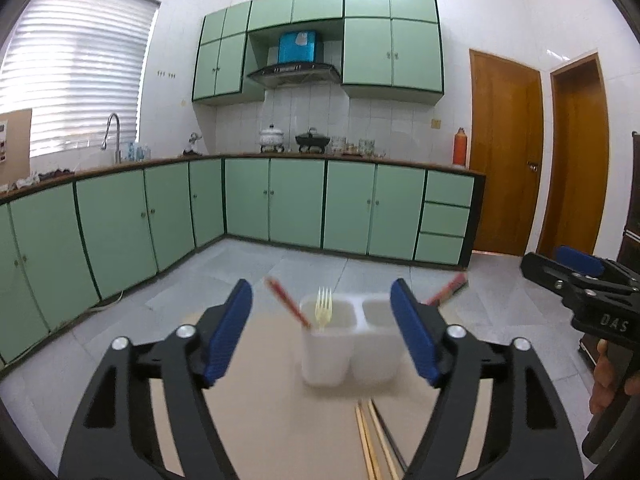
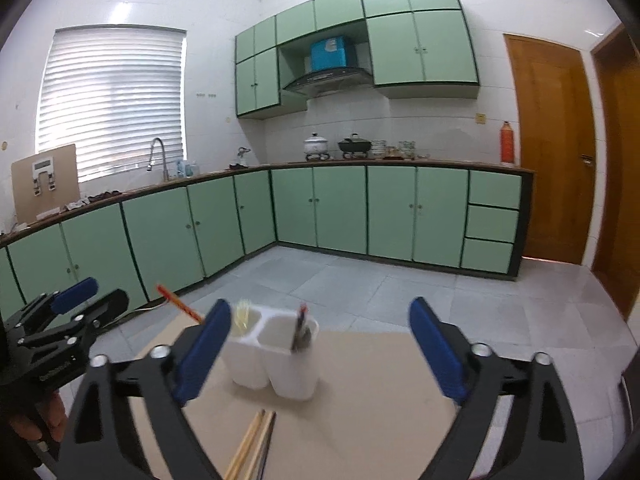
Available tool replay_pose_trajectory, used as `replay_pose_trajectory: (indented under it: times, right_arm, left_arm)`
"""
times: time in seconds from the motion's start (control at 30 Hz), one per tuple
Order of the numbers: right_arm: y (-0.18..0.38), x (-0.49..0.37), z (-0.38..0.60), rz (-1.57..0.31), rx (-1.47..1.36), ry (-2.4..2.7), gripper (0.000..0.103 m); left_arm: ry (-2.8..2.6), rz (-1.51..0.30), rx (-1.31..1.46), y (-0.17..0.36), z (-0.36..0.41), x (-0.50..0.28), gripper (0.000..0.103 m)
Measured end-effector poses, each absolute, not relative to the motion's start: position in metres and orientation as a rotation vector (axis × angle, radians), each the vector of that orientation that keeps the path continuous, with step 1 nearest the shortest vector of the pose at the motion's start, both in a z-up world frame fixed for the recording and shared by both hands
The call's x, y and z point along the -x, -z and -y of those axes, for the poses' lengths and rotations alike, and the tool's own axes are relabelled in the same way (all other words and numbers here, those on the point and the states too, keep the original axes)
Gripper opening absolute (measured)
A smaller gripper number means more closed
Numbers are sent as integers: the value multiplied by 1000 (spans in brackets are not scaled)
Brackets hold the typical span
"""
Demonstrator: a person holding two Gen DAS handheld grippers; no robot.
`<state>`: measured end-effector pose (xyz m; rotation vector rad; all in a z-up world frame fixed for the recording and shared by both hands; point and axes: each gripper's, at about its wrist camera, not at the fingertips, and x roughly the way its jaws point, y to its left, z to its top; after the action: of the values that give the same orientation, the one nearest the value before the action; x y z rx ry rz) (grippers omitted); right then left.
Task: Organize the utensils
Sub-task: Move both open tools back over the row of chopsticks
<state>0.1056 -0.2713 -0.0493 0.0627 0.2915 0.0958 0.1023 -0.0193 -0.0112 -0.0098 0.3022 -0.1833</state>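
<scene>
A white two-compartment utensil holder (image 1: 348, 352) (image 2: 276, 360) stands on a tan tabletop (image 1: 260, 420). Its left compartment holds a yellow fork (image 1: 324, 306) (image 2: 243, 316) and a red stick (image 1: 286, 302) (image 2: 178, 304) that leans left. A dark utensil (image 2: 302, 330) stands in the right compartment. Several wooden chopsticks (image 1: 372, 444) (image 2: 256, 444) lie on the table in front of the holder. My left gripper (image 1: 321, 292) is open just short of the holder, nothing between its pads. My right gripper (image 2: 320, 306) is open wide to the holder's right, also empty.
Each gripper shows at the edge of the other's view: the right one (image 1: 580, 276) and the left one (image 2: 76, 304), each held by a hand (image 1: 608, 380). Beyond the table are grey floor tiles, green kitchen cabinets (image 1: 296, 204) and wooden doors (image 1: 504, 152).
</scene>
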Motion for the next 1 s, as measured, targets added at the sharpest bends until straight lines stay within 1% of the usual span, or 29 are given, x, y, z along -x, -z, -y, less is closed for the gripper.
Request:
replay_pose_trajectory:
  times: [0.03, 0.07, 0.1, 0.3, 0.47, 0.63, 0.67, 0.83, 1.0]
  right_arm:
    - [56, -98, 272, -294, -67, -89, 96]
    - [59, -94, 272, -298, -69, -87, 97]
    - [67, -88, 272, -307, -67, -82, 97]
    - [104, -69, 270, -388, -90, -65, 97]
    - [141, -43, 258, -406, -80, -10, 95]
    - [176, -22, 240, -467, -47, -26, 80]
    - [180, -20, 237, -482, -44, -33, 78]
    - [206, -10, 221, -555, -30, -72, 61]
    - [221, -2, 205, -587, -28, -101, 53]
  left_arm:
    - [181, -316, 3, 18, 18, -97, 74]
    - [179, -334, -3, 25, 18, -91, 77]
    - [179, -348, -5, 31, 16, -88, 78]
    - [174, -452, -13, 75, 11, -65, 78]
    - [151, -483, -16, 107, 6, -44, 78]
    - [137, -515, -51, 133, 9, -25, 78]
    - [135, -526, -49, 139, 8, -22, 77]
    - [121, -555, -53, 155, 10, -12, 73]
    - [118, -556, -51, 160, 14, -5, 73]
